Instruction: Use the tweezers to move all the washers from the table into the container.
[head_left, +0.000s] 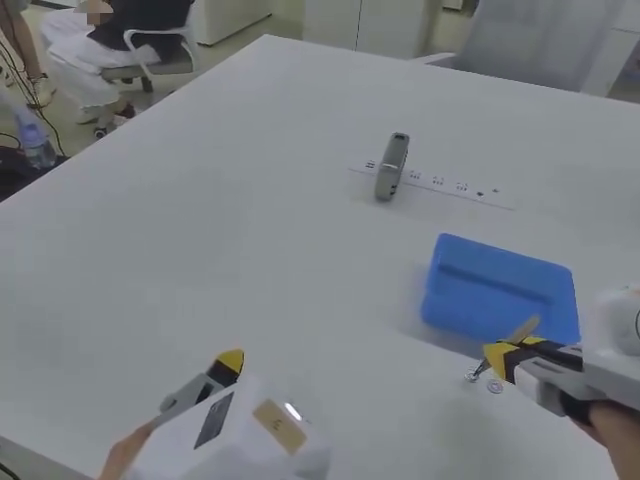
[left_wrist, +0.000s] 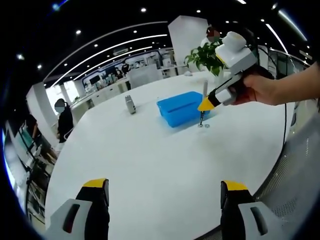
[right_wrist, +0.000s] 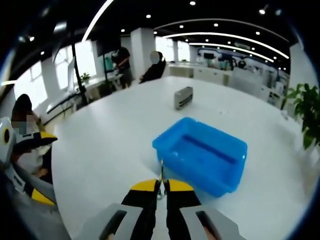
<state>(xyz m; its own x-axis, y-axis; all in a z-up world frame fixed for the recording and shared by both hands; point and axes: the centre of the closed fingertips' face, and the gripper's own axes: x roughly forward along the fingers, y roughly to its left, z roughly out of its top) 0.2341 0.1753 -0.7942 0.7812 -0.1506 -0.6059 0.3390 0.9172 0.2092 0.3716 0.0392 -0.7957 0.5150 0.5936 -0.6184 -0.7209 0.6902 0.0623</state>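
A blue container (head_left: 500, 290) sits on the white table at the right. Just in front of it my right gripper (head_left: 503, 357) is shut on thin metal tweezers (head_left: 476, 372), whose tips point down at the table. A small washer (head_left: 494, 386) lies beside the tips. The right gripper view looks along the shut jaws, the tweezers (right_wrist: 161, 172) and the container (right_wrist: 202, 152) beyond. My left gripper (head_left: 212, 378) hovers open and holds nothing at the near left. Its own view shows its wide-apart jaws, the right gripper (left_wrist: 207, 103), the washer (left_wrist: 206, 125) and the container (left_wrist: 182, 107).
A small grey device (head_left: 391, 166) stands on a flush power strip (head_left: 450, 186) behind the container. People sit on chairs (head_left: 150, 50) beyond the table's far left edge. A potted plant (right_wrist: 307, 112) stands at the right. Bare tabletop (head_left: 230, 230) lies between the grippers.
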